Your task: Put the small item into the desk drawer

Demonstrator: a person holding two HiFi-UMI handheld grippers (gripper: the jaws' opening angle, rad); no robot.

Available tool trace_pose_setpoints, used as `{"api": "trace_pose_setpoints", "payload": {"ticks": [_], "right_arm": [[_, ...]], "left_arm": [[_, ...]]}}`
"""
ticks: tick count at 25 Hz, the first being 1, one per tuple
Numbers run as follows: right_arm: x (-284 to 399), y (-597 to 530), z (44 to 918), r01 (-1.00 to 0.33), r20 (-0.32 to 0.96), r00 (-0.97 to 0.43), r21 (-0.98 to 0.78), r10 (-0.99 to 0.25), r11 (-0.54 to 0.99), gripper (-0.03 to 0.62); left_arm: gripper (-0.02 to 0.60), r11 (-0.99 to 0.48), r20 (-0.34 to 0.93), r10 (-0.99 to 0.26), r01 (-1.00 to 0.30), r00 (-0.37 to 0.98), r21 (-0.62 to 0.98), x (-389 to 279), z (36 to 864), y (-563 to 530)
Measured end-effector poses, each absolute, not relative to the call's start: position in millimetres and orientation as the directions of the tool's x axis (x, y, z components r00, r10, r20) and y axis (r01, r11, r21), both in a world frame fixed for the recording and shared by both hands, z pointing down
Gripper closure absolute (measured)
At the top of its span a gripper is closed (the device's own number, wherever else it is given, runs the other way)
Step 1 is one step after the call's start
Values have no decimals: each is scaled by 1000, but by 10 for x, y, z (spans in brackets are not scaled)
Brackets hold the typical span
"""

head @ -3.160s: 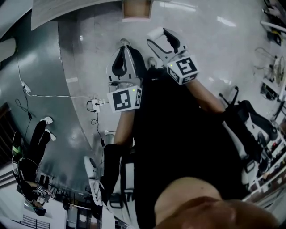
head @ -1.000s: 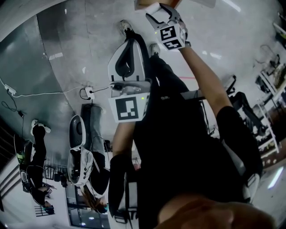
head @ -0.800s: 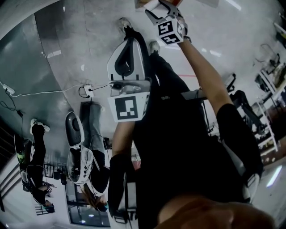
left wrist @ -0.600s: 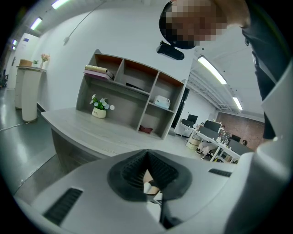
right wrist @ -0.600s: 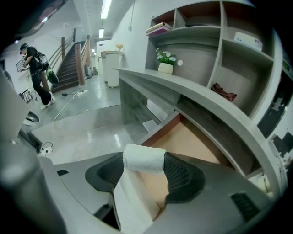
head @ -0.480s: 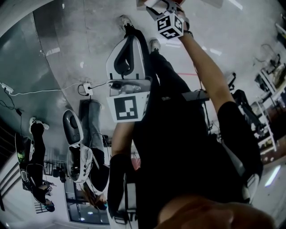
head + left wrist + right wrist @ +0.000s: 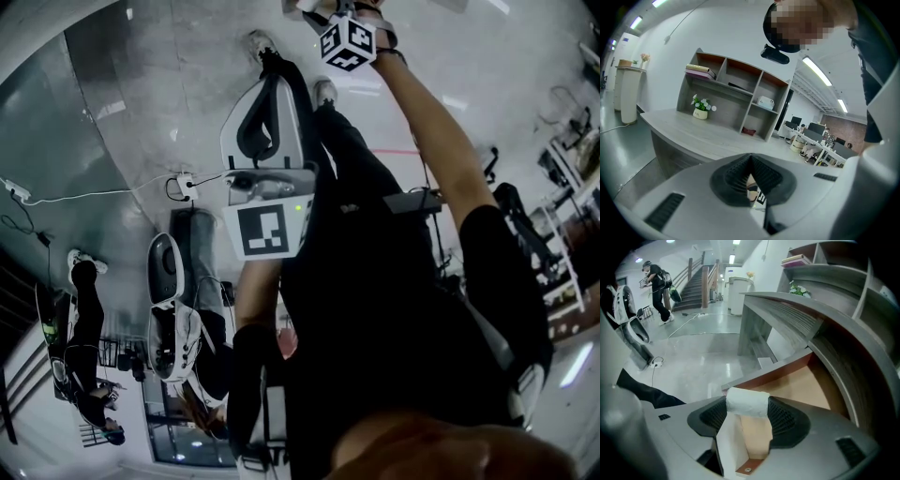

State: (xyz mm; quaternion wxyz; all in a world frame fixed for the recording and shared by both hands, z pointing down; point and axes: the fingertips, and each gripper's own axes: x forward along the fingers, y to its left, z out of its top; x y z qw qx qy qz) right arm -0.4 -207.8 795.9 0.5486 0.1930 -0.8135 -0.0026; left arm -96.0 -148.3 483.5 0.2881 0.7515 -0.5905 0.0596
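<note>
A small white roll [image 7: 747, 402] sits between the jaws of my right gripper [image 7: 748, 414], which is shut on it. Right under and beyond it lies the open desk drawer [image 7: 805, 386] with its pale wooden bottom and brown rim. The grey desk top [image 7: 812, 311] curves above the drawer. In the head view the right gripper [image 7: 343, 39] reaches to the top edge, its jaw tips cut off. My left gripper [image 7: 265, 91] hangs lower and nearer my body. Its jaws [image 7: 751, 163] meet in a tight V with nothing between them.
A shelf unit [image 7: 736, 101] with a small potted plant [image 7: 700, 108] stands on the grey desk [image 7: 689, 133]. A power strip and cable [image 7: 184, 184] lie on the shiny floor. A person [image 7: 657, 283] walks near the stairs [image 7: 696, 284] at the back.
My right gripper has moved forward with the white roll, up to the head view's top edge. The left gripper has stayed where it was since a second ago.
</note>
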Motion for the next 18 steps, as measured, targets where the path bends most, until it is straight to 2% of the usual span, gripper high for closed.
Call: {"api": "trace_pose_setpoints", "payload": {"ticks": [18], "right_arm": [[-101,-2229,8290,-120,926,-277,234,-258,965,322]], "left_arm": [[595,-127,449,-843,-922,295,367,-998,4959,-1522]]}}
